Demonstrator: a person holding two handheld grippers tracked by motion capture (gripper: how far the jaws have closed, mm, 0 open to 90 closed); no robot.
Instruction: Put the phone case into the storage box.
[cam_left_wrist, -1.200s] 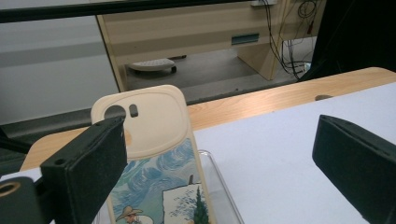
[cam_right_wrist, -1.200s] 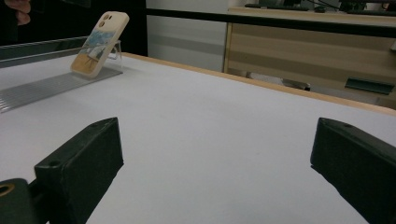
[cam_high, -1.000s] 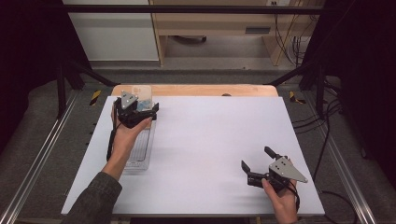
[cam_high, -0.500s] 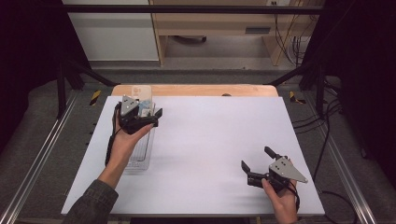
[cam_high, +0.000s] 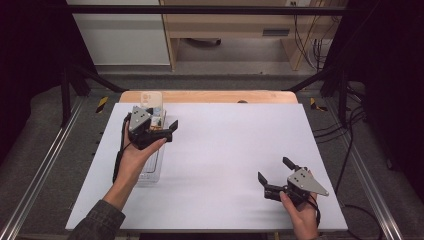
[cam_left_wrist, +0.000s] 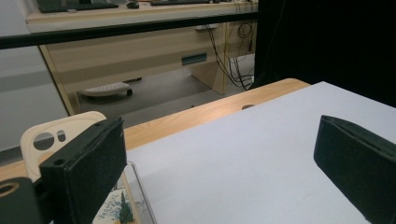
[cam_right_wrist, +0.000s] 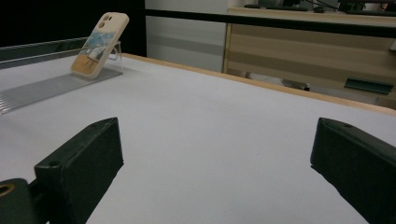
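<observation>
Hovering wide open and empty, left gripper (cam_high: 167, 131) sitting just right of cream phone case (cam_right_wrist: 99, 45) leaning on clear ridged stand (cam_high: 150, 167); right gripper (cam_high: 275, 175) idling well apart, also gaping.

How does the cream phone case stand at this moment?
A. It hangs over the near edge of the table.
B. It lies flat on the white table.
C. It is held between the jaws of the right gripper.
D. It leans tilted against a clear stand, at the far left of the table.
D: the phone case leans back on the clear stand at the far left of the table, apart from both open grippers.
</observation>
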